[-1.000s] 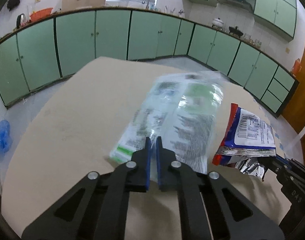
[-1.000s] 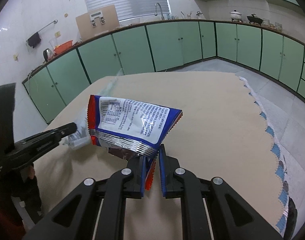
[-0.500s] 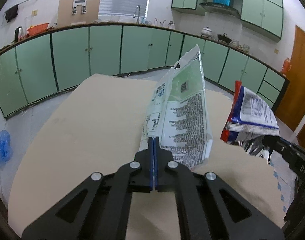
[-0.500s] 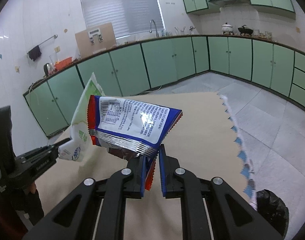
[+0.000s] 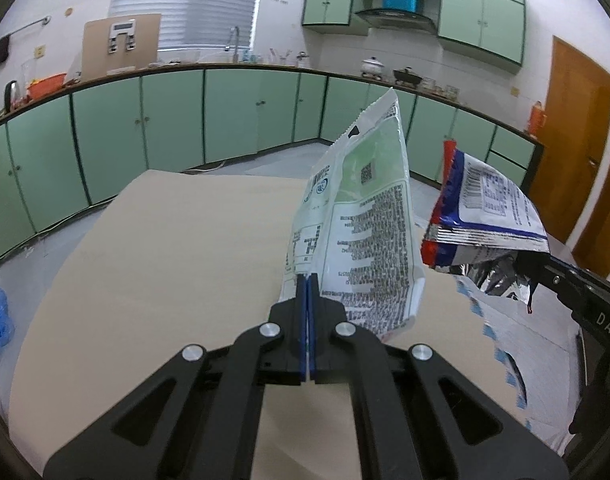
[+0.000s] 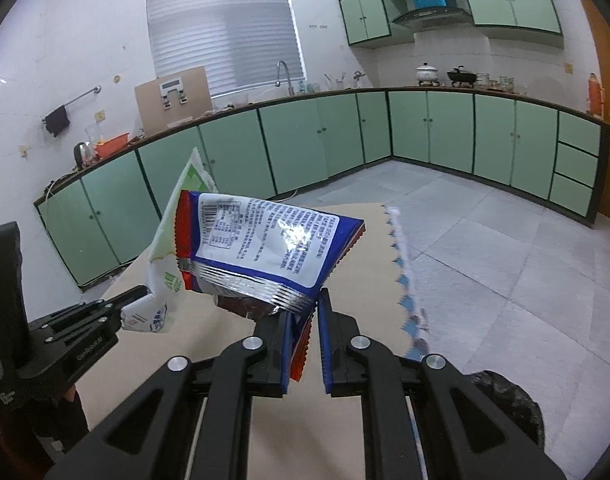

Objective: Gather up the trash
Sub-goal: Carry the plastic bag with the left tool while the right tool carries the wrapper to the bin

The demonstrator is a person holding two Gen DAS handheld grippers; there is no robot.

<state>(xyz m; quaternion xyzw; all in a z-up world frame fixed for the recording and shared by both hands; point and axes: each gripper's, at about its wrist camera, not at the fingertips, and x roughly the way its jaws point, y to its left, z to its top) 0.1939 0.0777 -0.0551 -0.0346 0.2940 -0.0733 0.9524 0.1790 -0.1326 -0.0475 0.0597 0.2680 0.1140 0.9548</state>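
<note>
Lifted higher since half a second ago, both wrappers now well clear of the tabletop (image 5: 177, 248), with more kitchen floor (image 6: 505, 248) showing past the table's right edge. Bare beige surface spread wide to the left and ahead; right edge marked by a hanging white cloth border with blue triangles (image 6: 403, 280). Dark trash bag (image 6: 505, 404) low at the right, below that edge, just beside the right gripper's frame. Green base cabinets (image 5: 173, 120) ringing the room, well apart from the table.

Left gripper (image 5: 307, 280): blue pads pressed together with only a sliver between, pinching the lower left corner of the green-and-white snack wrapper (image 5: 357, 224). Wrapper standing nearly upright above the fingertips, printed back facing the camera, torn top corner highest. Gripper pointed forward and slightly up, above the table's middle.

Right gripper (image 6: 305, 320): pads set a little apart yet clamped on the red-edged corner of the blue-and-white snack wrapper (image 6: 265, 248). Wrapper tilted, label side up, crinkled silver seam toward the camera, torn foil hanging beneath. Held above the table near its right edge, just beside the green wrapper (image 6: 173, 240), the two overlapping in the right wrist view; contact impossible to tell.
</note>
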